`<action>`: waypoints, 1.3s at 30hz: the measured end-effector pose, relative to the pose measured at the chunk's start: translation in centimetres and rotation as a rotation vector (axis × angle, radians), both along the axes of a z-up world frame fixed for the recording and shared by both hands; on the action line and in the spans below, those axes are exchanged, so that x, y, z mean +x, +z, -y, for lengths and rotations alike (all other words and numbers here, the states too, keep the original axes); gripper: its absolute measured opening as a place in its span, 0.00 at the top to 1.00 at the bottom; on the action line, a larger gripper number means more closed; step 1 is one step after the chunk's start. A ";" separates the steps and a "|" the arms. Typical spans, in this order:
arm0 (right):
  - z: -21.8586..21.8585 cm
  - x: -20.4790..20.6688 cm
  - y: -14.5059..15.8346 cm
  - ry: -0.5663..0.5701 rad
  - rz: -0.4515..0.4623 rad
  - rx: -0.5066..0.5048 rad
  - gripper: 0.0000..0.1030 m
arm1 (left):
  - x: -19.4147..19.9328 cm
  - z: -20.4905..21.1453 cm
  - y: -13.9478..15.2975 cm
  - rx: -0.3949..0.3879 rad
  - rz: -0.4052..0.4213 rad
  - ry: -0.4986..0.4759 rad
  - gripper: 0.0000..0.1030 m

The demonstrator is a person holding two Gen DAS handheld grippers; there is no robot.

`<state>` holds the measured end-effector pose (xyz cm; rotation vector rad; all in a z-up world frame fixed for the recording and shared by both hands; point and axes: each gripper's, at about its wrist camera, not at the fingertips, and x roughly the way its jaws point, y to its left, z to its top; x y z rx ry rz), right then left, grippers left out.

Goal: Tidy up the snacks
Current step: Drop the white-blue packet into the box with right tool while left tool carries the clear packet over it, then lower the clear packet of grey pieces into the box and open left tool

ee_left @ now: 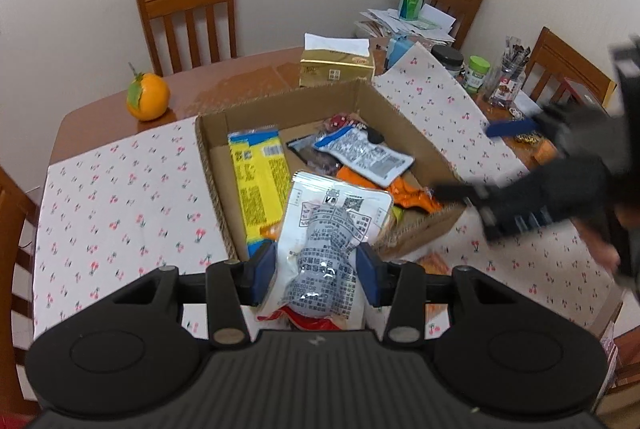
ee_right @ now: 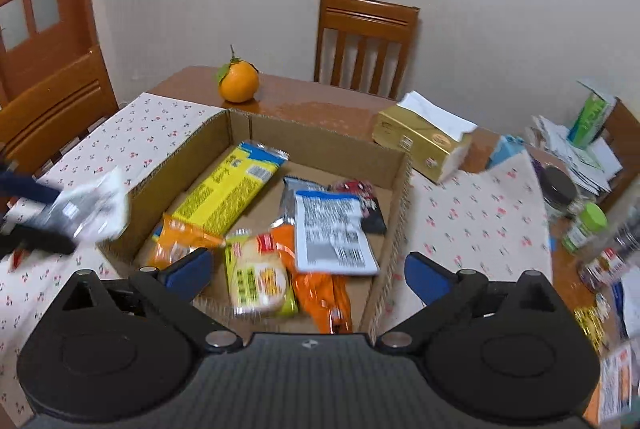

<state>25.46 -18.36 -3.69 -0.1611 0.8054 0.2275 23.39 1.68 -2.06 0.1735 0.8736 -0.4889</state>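
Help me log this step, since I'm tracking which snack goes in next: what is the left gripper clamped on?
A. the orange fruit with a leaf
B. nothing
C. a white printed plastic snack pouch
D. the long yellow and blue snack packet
C: the left gripper has its blue jaws pressed on both sides of a white printed plastic snack pouch, held over the near edge of the brown cardboard box.

Wooden table (ee_left: 248, 77): cherry-print cloth (ee_left: 120, 197), cardboard box (ee_left: 288, 105), orange (ee_left: 147, 97), tissue box (ee_left: 336, 69).
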 end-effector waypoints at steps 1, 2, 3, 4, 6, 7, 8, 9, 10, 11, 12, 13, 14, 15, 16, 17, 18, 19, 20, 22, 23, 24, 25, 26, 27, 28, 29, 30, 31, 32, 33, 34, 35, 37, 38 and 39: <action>0.1 -0.7 0.0 -0.013 -0.003 -0.003 0.00 | 0.5 0.2 0.0 -0.005 0.001 -0.005 0.58; 0.1 -1.4 0.0 -0.025 -0.004 -0.004 0.00 | 1.0 0.4 0.1 -0.008 0.001 -0.006 0.58; 0.2 -2.1 0.0 -0.038 -0.005 -0.002 0.00 | 1.6 0.7 0.1 -0.011 0.000 -0.006 0.58; 0.2 -2.7 0.0 -0.046 -0.009 0.000 0.00 | 2.1 0.9 0.1 -0.014 0.000 -0.007 0.58; 0.1 -3.9 0.0 -0.053 -0.011 0.000 0.00 | 3.3 1.6 0.0 -0.018 0.002 -0.013 0.58; 0.0 -4.3 -0.1 -0.055 -0.014 -0.003 0.00 | 4.0 2.0 0.0 -0.015 0.003 -0.012 0.58; 0.0 -4.7 -0.1 -0.056 -0.017 -0.009 0.00 | 4.6 2.4 -0.1 -0.012 0.006 -0.015 0.58; -0.1 -5.1 -0.1 -0.056 -0.016 -0.015 0.00 | 5.3 2.8 -0.2 -0.009 0.009 -0.020 0.58; -0.2 -5.5 -0.1 -0.058 -0.014 -0.017 0.00 | 6.0 3.1 -0.3 -0.008 0.011 -0.018 0.58; -0.2 -5.8 -0.1 -0.058 -0.017 -0.018 0.00 | 6.8 3.6 -0.4 -0.007 0.011 -0.014 0.58; -0.2 -6.2 -0.2 -0.059 -0.021 -0.018 0.00 | 7.5 3.9 -0.6 -0.008 0.010 -0.013 0.58; -0.2 -6.5 -0.2 -0.065 -0.021 -0.020 0.00 | 8.1 4.2 -0.7 -0.009 0.011 -0.008 0.58; -0.1 -6.8 -0.2 -0.072 -0.023 -0.021 0.00 | 8.8 4.6 -1.0 -0.006 0.011 -0.004 0.58; 0.0 -7.1 -0.3 -0.077 -0.029 -0.022 0.00 | 9.4 5.0 -1.2 -0.004 0.011 -0.002 0.58; 0.1 -7.2 -0.4 -0.085 -0.033 -0.023 0.00 | 10.0 5.4 -1.4 -0.005 0.014 0.005 0.58; 0.2 -7.4 -0.4 -0.094 -0.035 -0.025 0.00 | 10.4 5.6 -1.6 -0.008 0.016 0.009 0.56; 0.4 -7.5 -0.5 -0.100 -0.038 -0.026 0.00 | 10.8 5.9 -1.7 -0.005 0.023 0.014 0.54; 0.5 -7.6 -0.6 -0.107 -0.041 -0.026 0.00 | 11.1 6.1 -1.8 -0.002 0.032 0.028 0.53; 0.7 -7.8 -0.6 -0.114 -0.042 -0.026 0.00 | 11.3 6.2 -1.8 0.004 0.037 0.039 0.43; 1.1 -7.9 -0.6 -0.126 -0.044 -0.020 0.00 | 11.1 6.3 -1.6 0.017 0.069 0.057 0.22; 1.2 -8.0 -0.7 -0.129 -0.047 -0.017 0.00 | 10.9 6.2 -1.3 0.017 0.085 0.060 0.16; 1.3 -8.1 -0.7 -0.133 -0.048 -0.018 0.00 | 10.6 6.1 -1.1 0.013 0.099 0.057 0.15; 1.3 -8.1 -0.8 -0.134 -0.048 -0.020 0.00 | 10.3 6.0 -0.8 0.010 0.107 0.056 0.15; 1.4 -8.1 -0.8 -0.133 -0.050 -0.020 0.00 | 10.0 5.8 -0.5 0.011 0.117 0.059 0.12; 1.3 -8.1 -0.9 -0.133 -0.053 -0.018 0.00 | 9.7 5.7 -0.2 0.019 0.132 0.066 0.10; 1.3 -8.1 -0.9 -0.131 -0.053 -0.015 0.00 | 9.2 5.5 0.0 0.028 0.149 0.073 0.10; 1.3 -8.0 -1.0 -0.128 -0.053 -0.012 0.00 | 8.8 5.3 0.4 0.033 0.161 0.078 0.10; 1.2 -7.9 -1.0 -0.125 -0.055 -0.010 0.00 | 8.4 5.0 0.7 0.035 0.173 0.084 0.10; 1.1 -7.9 -1.0 -0.122 -0.055 -0.010 0.00 | 8.0 4.7 0.9 0.038 0.184 0.092 0.10; 1.1 -7.8 -1.1 -0.119 -0.055 -0.010 0.00 | 7.4 4.3 1.2 0.041 0.197 0.103 0.10; 1.0 -7.7 -1.1 -0.115 -0.057 -0.008 0.00 | 6.9 4.1 1.5 0.042 0.203 0.113 0.10; 1.0 -7.6 -1.2 -0.113 -0.060 -0.005 0.00 | 6.3 3.7 1.6 0.039 0.207 0.124 0.10; 1.0 -7.6 -1.3 -0.112 -0.062 -0.003 0.00 | 5.7 3.2 1.7 0.032 0.208 0.132 0.10; 0.9 -7.5 -1.5 -0.105 -0.067 0.000 0.00 | 4.6 2.3 1.8 0.024 0.207 0.158 0.10; 0.8 -7.4 -1.6 -0.102 -0.070 -0.001 0.00 | 4.0 1.7 1.7 0.019 0.205 0.176 0.10; 0.7 -7.4 -1.8 -0.101 -0.072 -0.003 0.00 | 3.4 1.2 1.6 0.014 0.203 0.193 0.10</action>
